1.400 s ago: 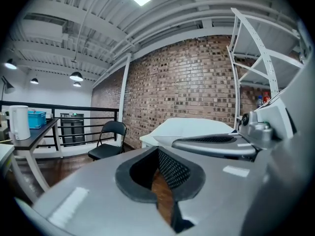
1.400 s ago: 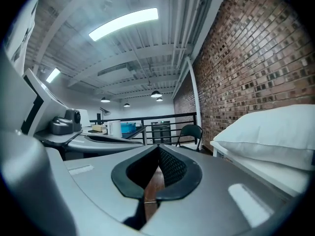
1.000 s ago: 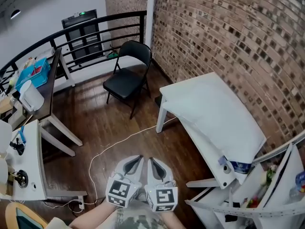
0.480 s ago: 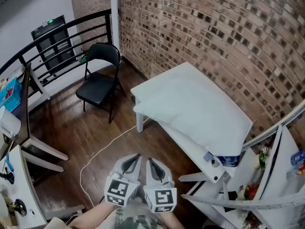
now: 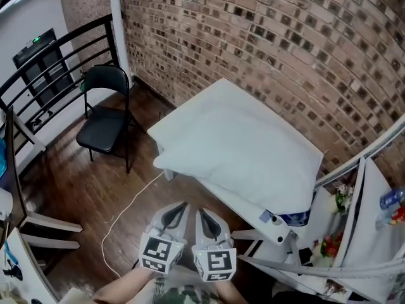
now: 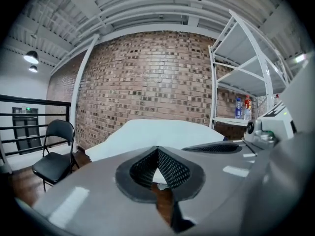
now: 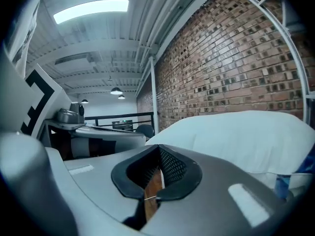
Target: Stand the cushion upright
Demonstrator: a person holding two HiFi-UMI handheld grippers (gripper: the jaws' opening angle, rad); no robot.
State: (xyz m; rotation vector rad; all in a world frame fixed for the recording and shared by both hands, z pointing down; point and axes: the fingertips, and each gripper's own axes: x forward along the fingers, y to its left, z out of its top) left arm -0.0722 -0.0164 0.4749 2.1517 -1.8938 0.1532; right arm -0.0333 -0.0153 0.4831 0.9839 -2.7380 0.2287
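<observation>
Facing me: brick wall (image 5: 285, 37), filling the top and right of the head view.
Floor: dark wood boards (image 5: 69, 189), lower left.
Table: white table (image 5: 252, 213) running from centre towards lower right along the wall; I see mostly its near edge.
Cushion: white cushion (image 5: 253, 157) lying flat on that table, right of centre, covering most of the top.
Shelving: white rack (image 5: 370, 189) at the right edge, just beside the table's lower right end.
Chair: black folding chair (image 5: 104, 122), left of centre, apart from the table.
Left gripper: left gripper (image 5: 177, 214) at bottom centre, jaws pressed together on nothing, well short of the cushion.
Right gripper: right gripper (image 5: 207, 219) just beside it, jaws likewise pressed together and empty.
Cable: white cable (image 5: 126, 208) snaking over the floor left of my grippers.
</observation>
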